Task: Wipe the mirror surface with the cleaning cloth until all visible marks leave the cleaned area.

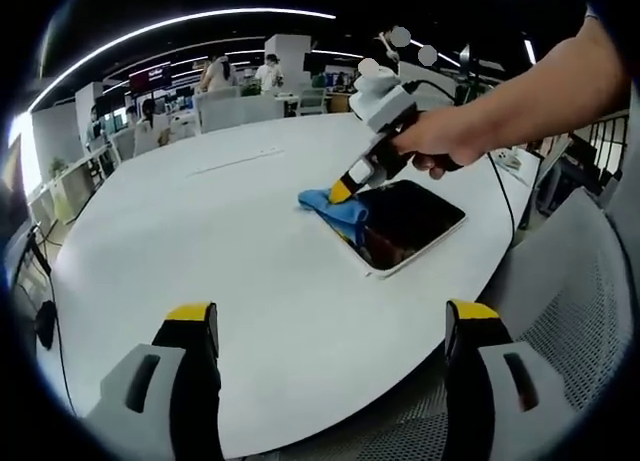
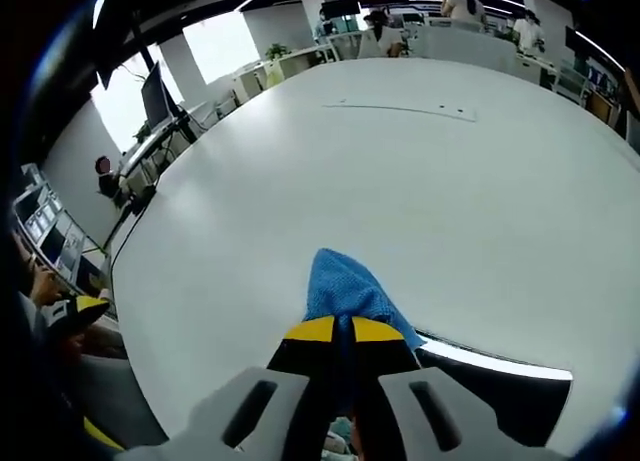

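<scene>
My right claw is clamped on the blue cleaning cloth – the cloth rests on the near corner of the mirror, which lies flat near the edge of the white surface. My hand grips that claw from above. My left claw hangs wide and empty – over the surface, well apart from the mirror.

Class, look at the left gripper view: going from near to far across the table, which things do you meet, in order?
Left gripper → mirror → blue cloth → right gripper → thin strip on the table → chairs.
</scene>
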Motion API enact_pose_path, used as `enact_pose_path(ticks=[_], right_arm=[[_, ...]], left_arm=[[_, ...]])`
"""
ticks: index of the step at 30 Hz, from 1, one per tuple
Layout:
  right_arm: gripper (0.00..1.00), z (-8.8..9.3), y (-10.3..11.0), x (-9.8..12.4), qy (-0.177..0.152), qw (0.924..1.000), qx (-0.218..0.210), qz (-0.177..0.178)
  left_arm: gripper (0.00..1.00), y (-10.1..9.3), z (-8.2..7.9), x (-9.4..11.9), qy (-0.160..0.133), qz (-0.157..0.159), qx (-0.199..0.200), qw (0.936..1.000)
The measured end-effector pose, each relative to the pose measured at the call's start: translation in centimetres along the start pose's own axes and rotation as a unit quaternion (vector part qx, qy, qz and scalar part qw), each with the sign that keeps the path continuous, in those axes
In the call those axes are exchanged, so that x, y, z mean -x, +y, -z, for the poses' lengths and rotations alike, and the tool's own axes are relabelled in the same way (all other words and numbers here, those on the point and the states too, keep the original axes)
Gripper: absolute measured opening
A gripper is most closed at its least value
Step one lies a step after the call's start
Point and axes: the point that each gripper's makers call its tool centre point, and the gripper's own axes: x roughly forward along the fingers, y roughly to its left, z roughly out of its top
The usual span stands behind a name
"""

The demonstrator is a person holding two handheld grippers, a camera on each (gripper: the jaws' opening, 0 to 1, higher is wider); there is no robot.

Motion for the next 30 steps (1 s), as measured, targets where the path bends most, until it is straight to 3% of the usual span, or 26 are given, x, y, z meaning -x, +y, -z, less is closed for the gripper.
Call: enact_pose_path(ticks=[8,11,24,27,28,30], right_arm=[[0.0,0.8,0.5,0.4,0.001,1.0,-0.001,0.0],[0.0,1.3,0.8,0.6,0.001,1.0,-0.003,0.0],[0.0,2.8,2.1,1.4,0.009,1.0,0.001,-0.002],[0.0,3.0,2.2,1.5,0.011,0.9999,0.002,-0.002],[0.0,3.1,2.3,1.6,0.012,0.9999,0.002,-0.002],[0.0,3.3,2.5,1.7,0.012,0.9999,0.004,-0.003]], left_arm=[[0.95,0.1,-0.2,0.2,-0.007,-0.006,-0.024,0.9997],[0.99,0.1,-0.3,0.2,-0.009,-0.005,-0.017,0.9998],[0.99,-0.6,-0.5,0.2,-0.012,0.014,0.008,0.9998],[0.99,-1.2,-1.1,0.3,-0.028,0.032,0.023,0.9988],[0.99,-1.8,-2.1,0.4,-0.057,0.053,0.027,0.9966],[0.99,-2.0,-2.7,0.7,-0.077,0.055,0.012,0.9954]])
